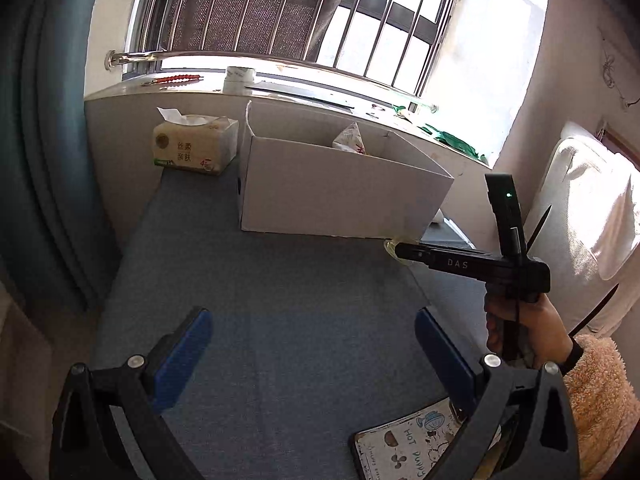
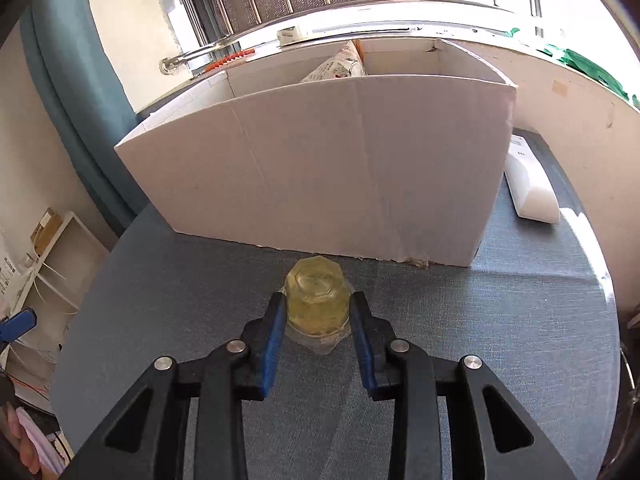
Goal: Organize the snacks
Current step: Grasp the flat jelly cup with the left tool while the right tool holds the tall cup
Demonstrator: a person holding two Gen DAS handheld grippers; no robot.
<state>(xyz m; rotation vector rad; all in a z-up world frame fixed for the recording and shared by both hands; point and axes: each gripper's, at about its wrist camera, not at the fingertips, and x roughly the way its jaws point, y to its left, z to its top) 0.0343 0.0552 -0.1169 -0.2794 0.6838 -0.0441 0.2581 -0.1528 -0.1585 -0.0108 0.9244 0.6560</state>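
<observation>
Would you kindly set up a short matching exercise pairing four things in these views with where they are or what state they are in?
Things:
1. jelly cup
2. snack packet
3. tissue pack
4. left tool

Descriptions:
A. open, holding nothing
B. inside the white box
C. left of the box, by the wall
D. between the right tool fingers

Pairs: 1-D, 2-B, 3-C, 4-A

The white box (image 2: 320, 168) hides most of its own inside behind its near wall; only the top corner of a snack bag (image 2: 340, 65) shows above the rim, and its print is too small to read. In the left wrist view the jelly cup (image 1: 391, 247) is almost wholly hidden behind the right gripper (image 1: 404, 254). The phone (image 1: 404, 440) at the near edge is partly covered and cut off. The white block (image 2: 530, 184), far right, partly sits behind the box.
</observation>
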